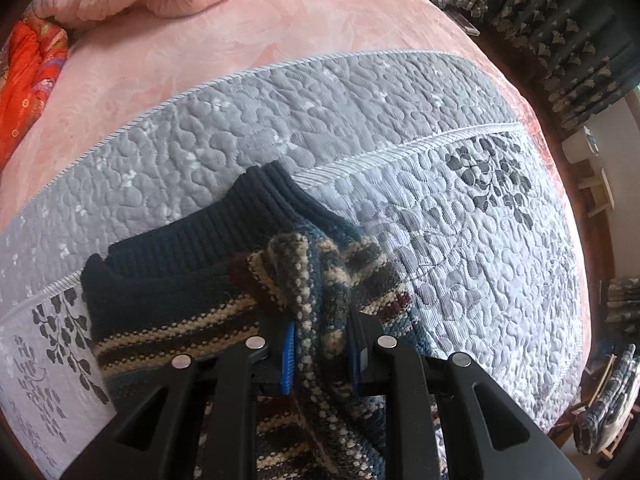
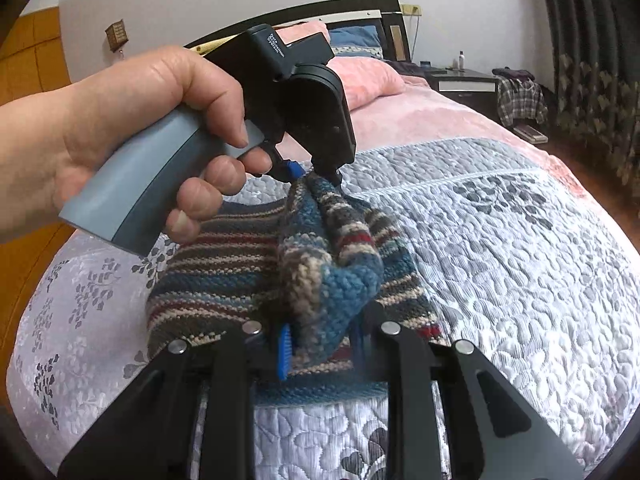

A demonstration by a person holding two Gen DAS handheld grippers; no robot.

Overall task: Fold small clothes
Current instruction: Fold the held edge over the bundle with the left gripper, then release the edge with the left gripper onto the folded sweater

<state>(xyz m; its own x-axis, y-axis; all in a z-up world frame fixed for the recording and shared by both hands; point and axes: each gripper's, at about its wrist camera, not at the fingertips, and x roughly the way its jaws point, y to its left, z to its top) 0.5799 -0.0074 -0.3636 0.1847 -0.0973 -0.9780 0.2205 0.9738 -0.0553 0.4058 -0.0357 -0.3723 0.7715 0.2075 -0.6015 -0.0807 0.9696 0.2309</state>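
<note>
Spread across a pink bed point(image 2: 448, 116): a grey quilted cover point(image 1: 360, 120) with dark leaf prints. On that cover, toward its near side: a small striped knit sweater point(image 2: 224, 264) with a navy ribbed collar point(image 1: 192, 240), partly flat, one edge bunched and lifted off the rest. Clamped on one end of that lifted fold: the left gripper point(image 1: 322, 354), blue pads pressing the knit from both sides, handle gripped by a hand point(image 2: 132, 140). Clamped on the other end, nearer the hem: the right gripper point(image 2: 320, 350), likewise pinching striped wool
</note>
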